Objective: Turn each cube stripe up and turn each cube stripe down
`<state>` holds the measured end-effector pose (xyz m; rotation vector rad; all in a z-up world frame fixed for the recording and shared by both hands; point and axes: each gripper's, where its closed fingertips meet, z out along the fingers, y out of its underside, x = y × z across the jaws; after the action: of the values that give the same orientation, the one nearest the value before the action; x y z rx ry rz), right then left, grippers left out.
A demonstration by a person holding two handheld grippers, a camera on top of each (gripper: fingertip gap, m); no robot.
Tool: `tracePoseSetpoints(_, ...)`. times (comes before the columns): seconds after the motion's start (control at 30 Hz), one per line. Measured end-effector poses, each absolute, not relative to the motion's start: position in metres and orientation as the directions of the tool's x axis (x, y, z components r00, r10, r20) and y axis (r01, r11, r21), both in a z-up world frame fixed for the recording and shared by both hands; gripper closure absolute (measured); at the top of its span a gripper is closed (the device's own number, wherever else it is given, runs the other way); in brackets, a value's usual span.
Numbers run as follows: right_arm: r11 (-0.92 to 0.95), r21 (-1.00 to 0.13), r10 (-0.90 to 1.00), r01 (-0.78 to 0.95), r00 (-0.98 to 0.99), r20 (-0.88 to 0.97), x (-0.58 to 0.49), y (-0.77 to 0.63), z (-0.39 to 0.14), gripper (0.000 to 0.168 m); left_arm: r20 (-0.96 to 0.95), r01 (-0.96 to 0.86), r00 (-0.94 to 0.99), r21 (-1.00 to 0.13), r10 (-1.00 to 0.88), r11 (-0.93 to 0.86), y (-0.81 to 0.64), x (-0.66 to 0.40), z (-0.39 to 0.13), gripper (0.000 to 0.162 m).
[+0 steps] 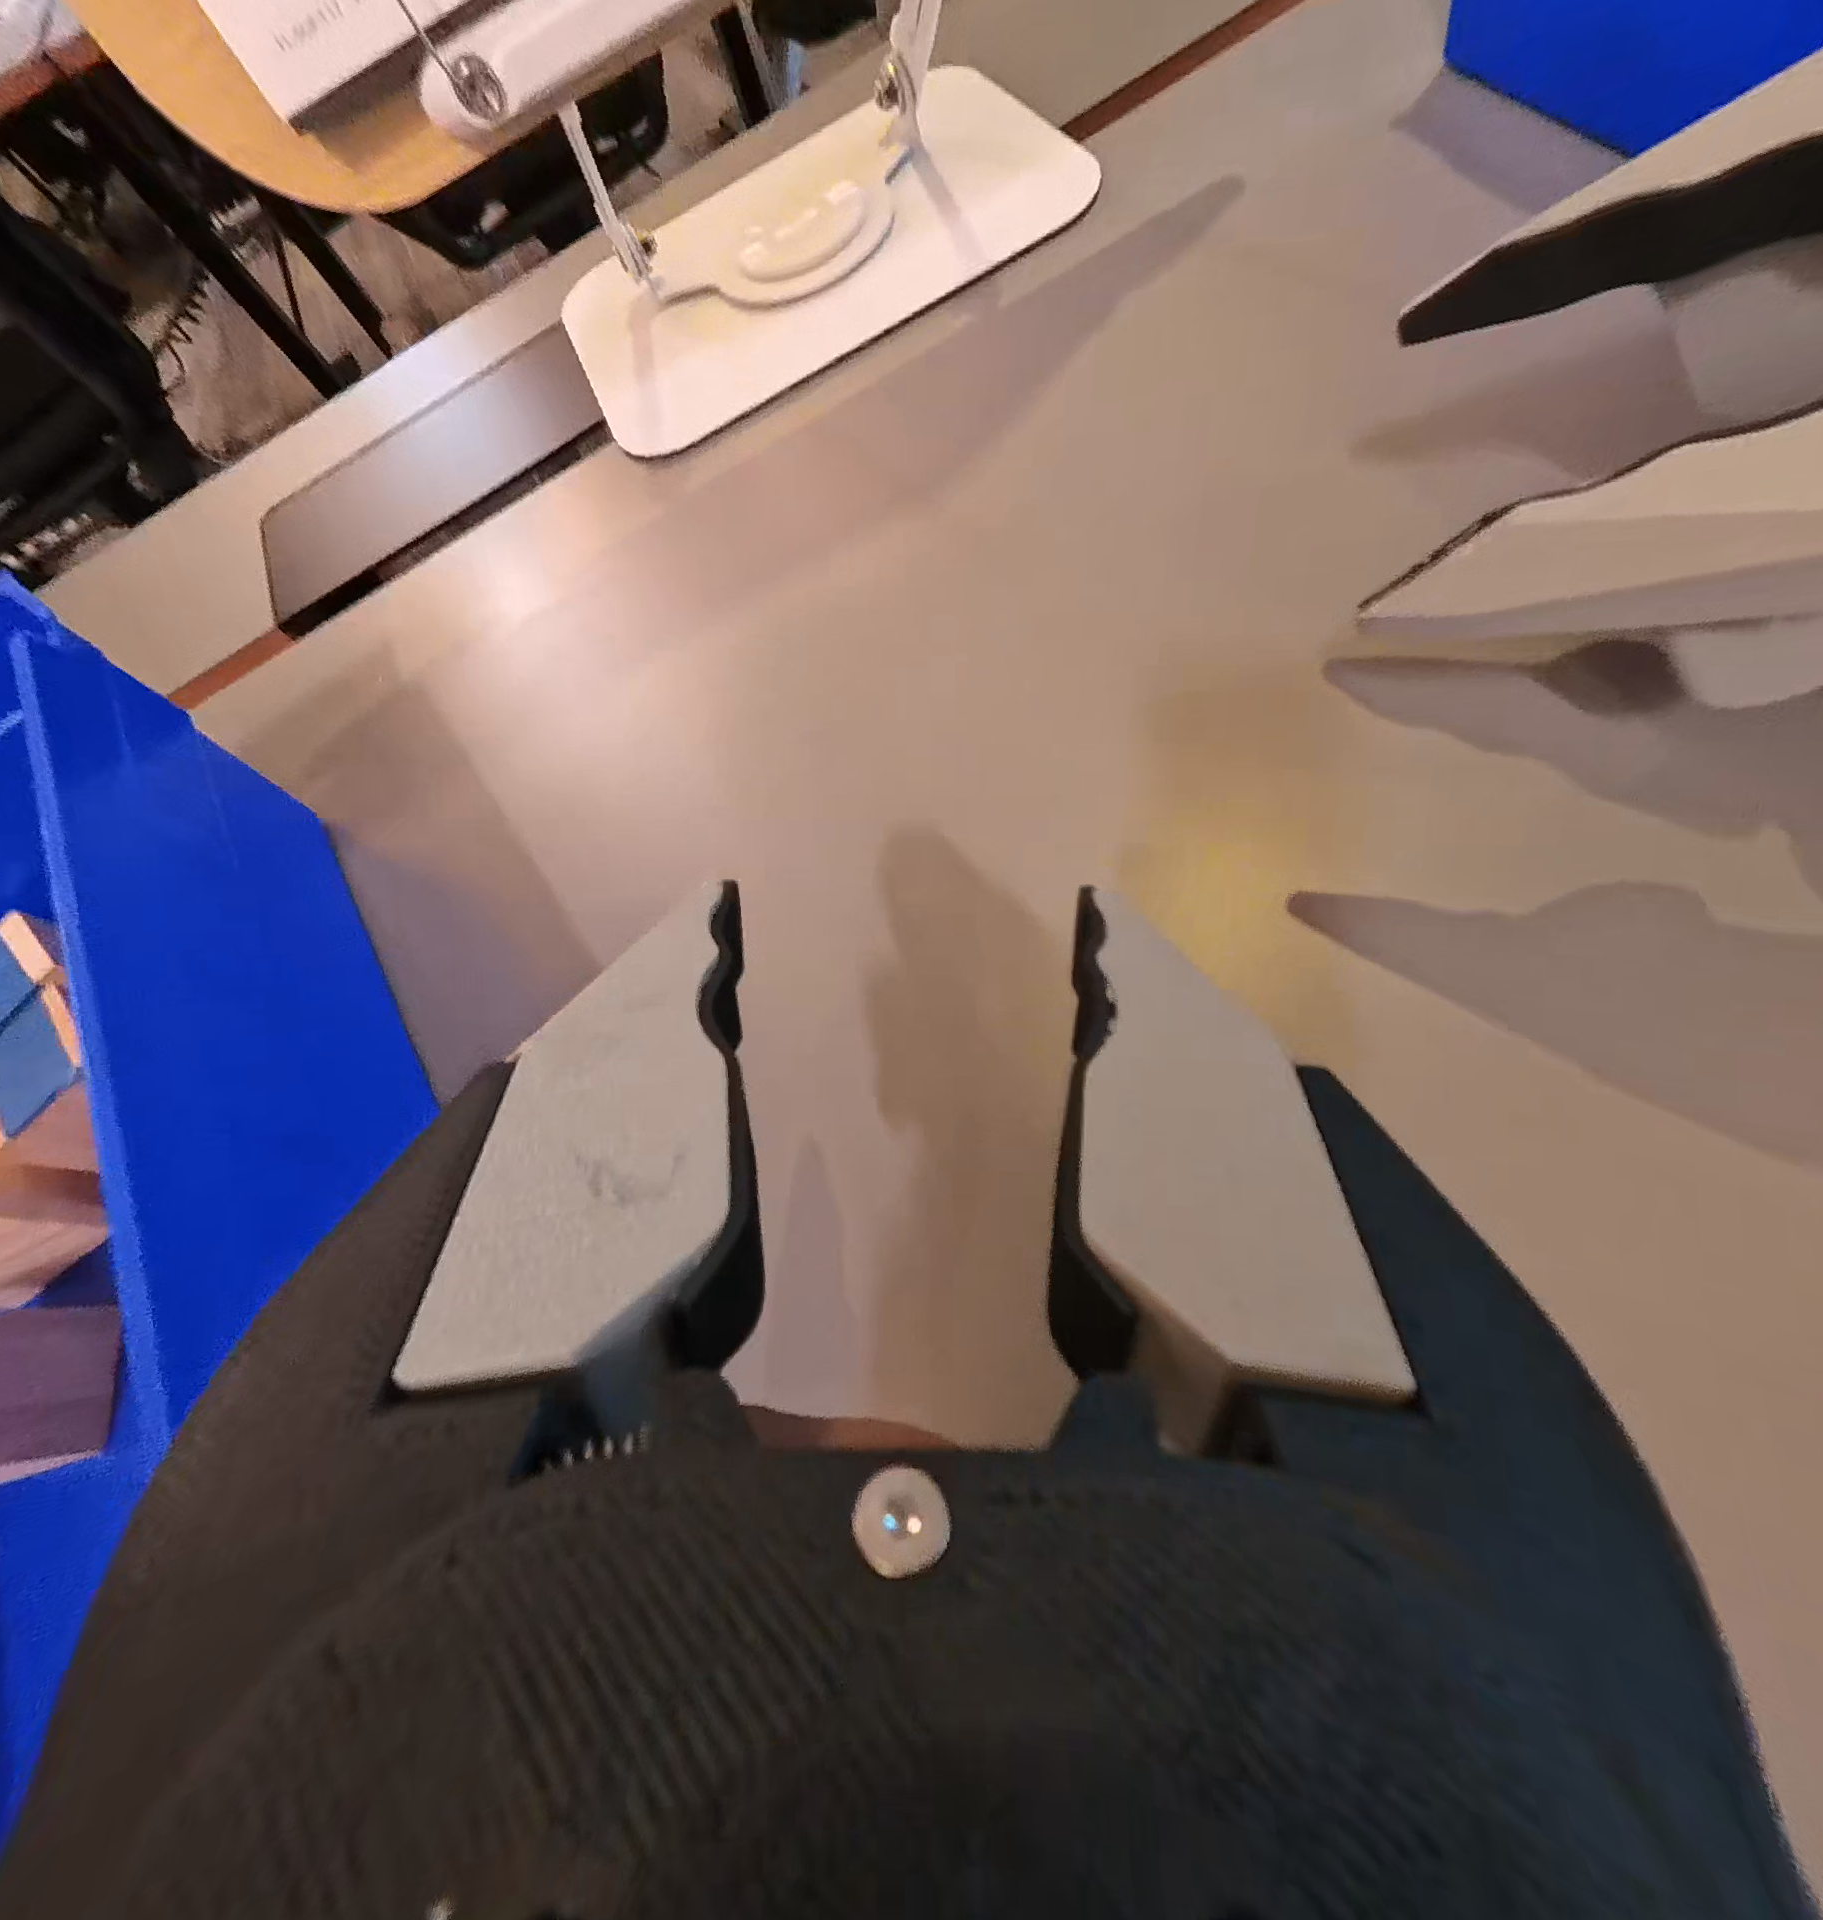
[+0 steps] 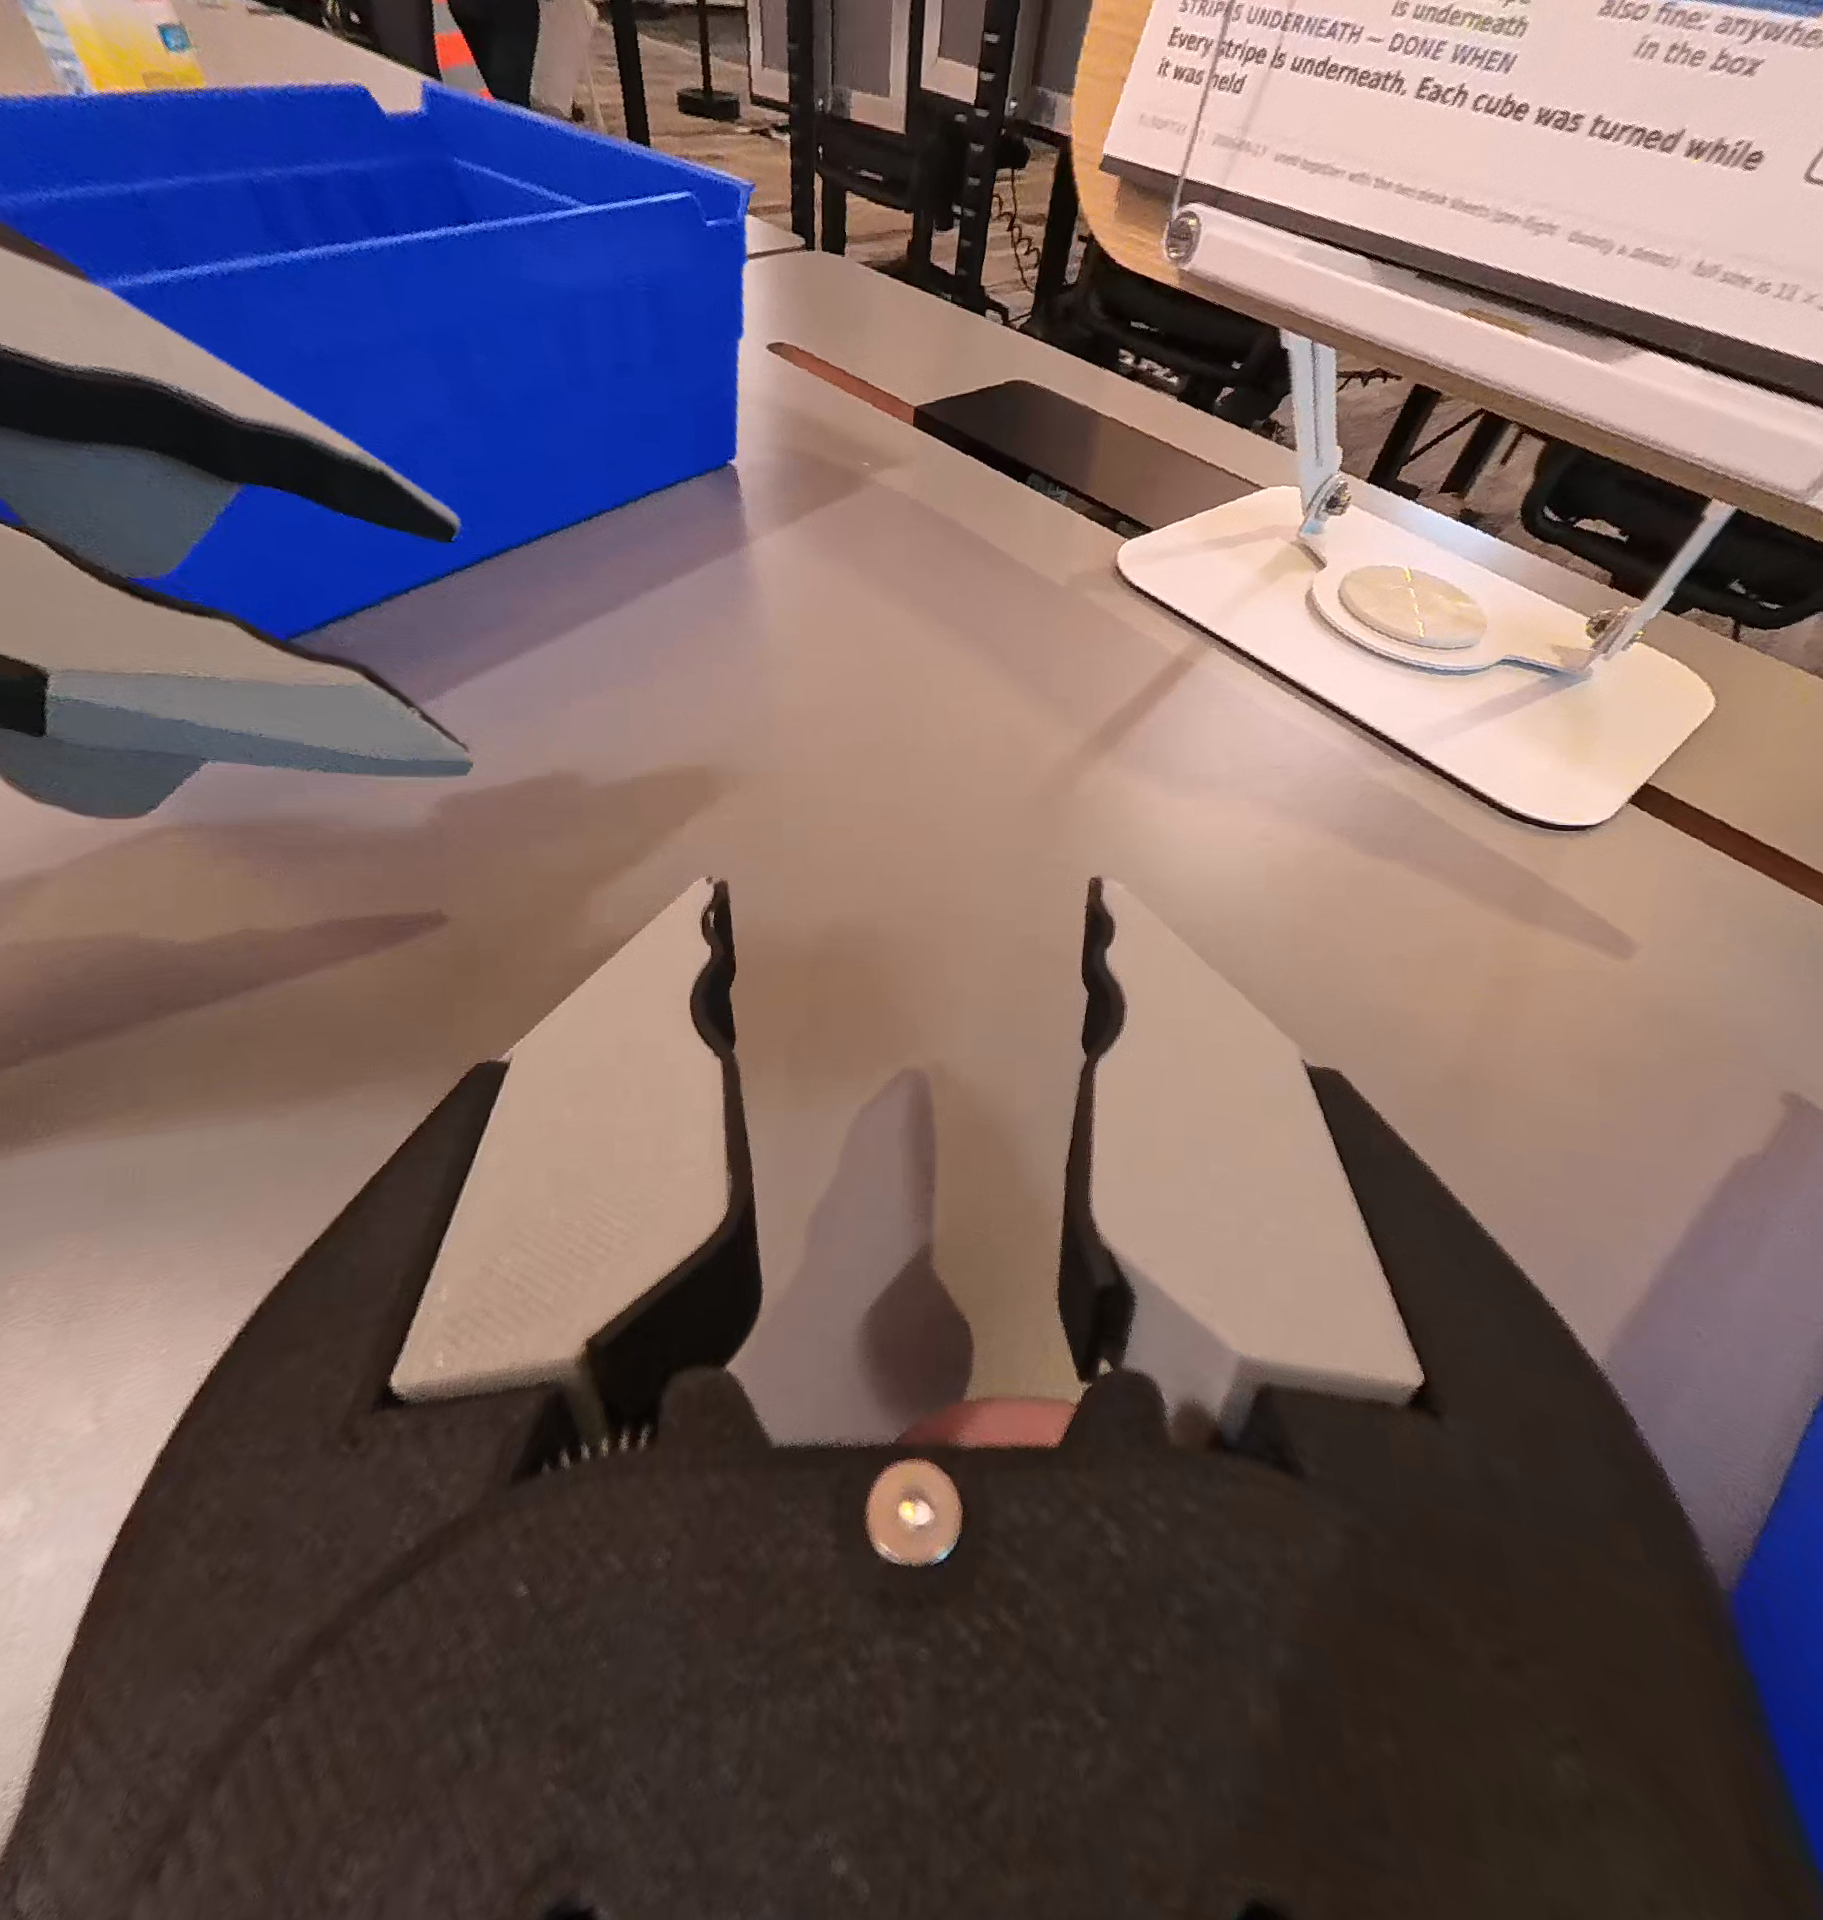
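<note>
Left wrist view | left tool [image 1: 907,904] agape, empty | blue bin [image 1: 211,831] beside

A white printed sheet [image 2: 1489,94] with dark lettering stands on a tilted stand at the upper right of the right wrist view. A yellow printed card [image 2: 128,42], unreadable, sits upper left.

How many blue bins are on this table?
2. One blue bin sits at the left gripper's left, holding wooden blocks. Another is at the table's far right corner, mostly cropped. Others may lie outside view.
</note>
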<state>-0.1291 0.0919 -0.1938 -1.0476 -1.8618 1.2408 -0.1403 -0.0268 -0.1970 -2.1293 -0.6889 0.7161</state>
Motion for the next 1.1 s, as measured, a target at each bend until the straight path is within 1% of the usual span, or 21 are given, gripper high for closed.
tracePoseSetpoints(0.07, 0.24, -0.933, 0.878, 0.269, -0.47, 0.09, -0.128, 0.09, -0.197, 0.102, -0.249, 0.269, 0.699, -0.777, 0.671, -0.569, -0.028, -0.137, -0.205, 0.093)
tracePoseSetpoints(0.2, 0.26, -0.923, 0.874, 0.285, -0.475, 0.1, -0.128, 0.089, -0.202, 0.101, -0.28, 0.287, 0.675, -0.752, 0.682, -0.594, -0.028, -0.135, -0.215, 0.088)
tracePoseSetpoints(0.33, 0.263, -0.922, 0.871, 0.285, -0.481, 0.1, -0.128, 0.087, -0.201, 0.101, -0.276, 0.301, 0.672, -0.747, 0.687, -0.593, -0.022, -0.134, -0.221, 0.088)
tracePoseSetpoints(0.4, 0.262, -0.925, 0.868, 0.276, -0.486, 0.101, -0.127, 0.085, -0.199, 0.101, -0.278, 0.308, 0.657, -0.749, 0.701, -0.586, -0.02, -0.137, -0.222, 0.094)
tracePoseSetpoints(0.47, 0.265, -0.932, 0.863, 0.247, -0.492, 0.115, -0.124, 0.083, -0.192, 0.11, -0.3, 0.317, 0.619, -0.751, 0.726, -0.58, -0.022, -0.144, -0.222, 0.101)
tracePoseSetpoints(0.5, 0.27, -0.936, 0.857, 0.225, -0.5, 0.127, -0.122, 0.081, -0.187, 0.119, -0.31, 0.312, 0.6, -0.758, 0.737, -0.572, -0.022, -0.148, -0.221, 0.117)
tracePoseSetpoints(0.53, 0.277, -0.94, 0.847, 0.2, -0.512, 0.141, -0.12, 0.078, -0.182, 0.133, -0.313, 0.304, 0.585, -0.771, 0.748, -0.56, -0.021, -0.151, -0.219, 0.131)
tracePoseSetpoints(0.57, 0.288, -0.943, 0.83, 0.169, -0.534, 0.158, -0.115, 0.074, -0.177, 0.157, -0.318, 0.292, 0.566, -0.785, 0.76, -0.546, -0.02, -0.155, -0.215, 0.151)
tracePoseSetpoints(0.6, 0.296, -0.946, 0.805, 0.13, -0.567, 0.174, -0.109, 0.067, -0.171, 0.168, -0.328, 0.275, 0.543, -0.8, 0.773, -0.533, -0.02, -0.16, -0.211, 0.162)
tracePoseSetpoints(0.77, 0.269, -0.958, 0.701, -0.103, -0.661, 0.268, -0.07, 0.032, -0.127, 0.168, -0.389, 0.254, 0.407, -0.821, 0.826, -0.512, -0.023, -0.188, -0.2, 0.162)
tracePoseSetpoints(0.87, 0.271, -0.93, 0.565, -0.247, -0.742, 0.361, -0.034, -0.003, -0.114, 0.168, -0.405, 0.265, 0.352, -0.822, 0.844, -0.504, -0.021, -0.199, -0.201, 0.162)
tracePoseSetpoints(0.93, 0.277, -0.906, 0.518, -0.322, -0.744, 0.422, -0.016, -0.019, -0.11, 0.168, -0.433, 0.262, 0.328, -0.812, 0.84, -0.521, -0.019, -0.203, -0.204, 0.162)
tracePoseSetpoints(1.0, 0.309, -0.889, 0.527, -0.338, -0.718, 0.455, -0.014, -0.026, -0.11, 0.168, -0.495, 0.25, 0.295, -0.786, 0.817, -0.566, -0.021, -0.205, -0.205, 0.162)
tracePoseSetpoints(1.1, 0.333, -0.897, 0.543, -0.29, -0.719, 0.434, -0.018, -0.033, -0.117, 0.168, -0.543, 0.236, 0.278, -0.761, 0.793, -0.604, -0.02, -0.205, -0.205, 0.162)
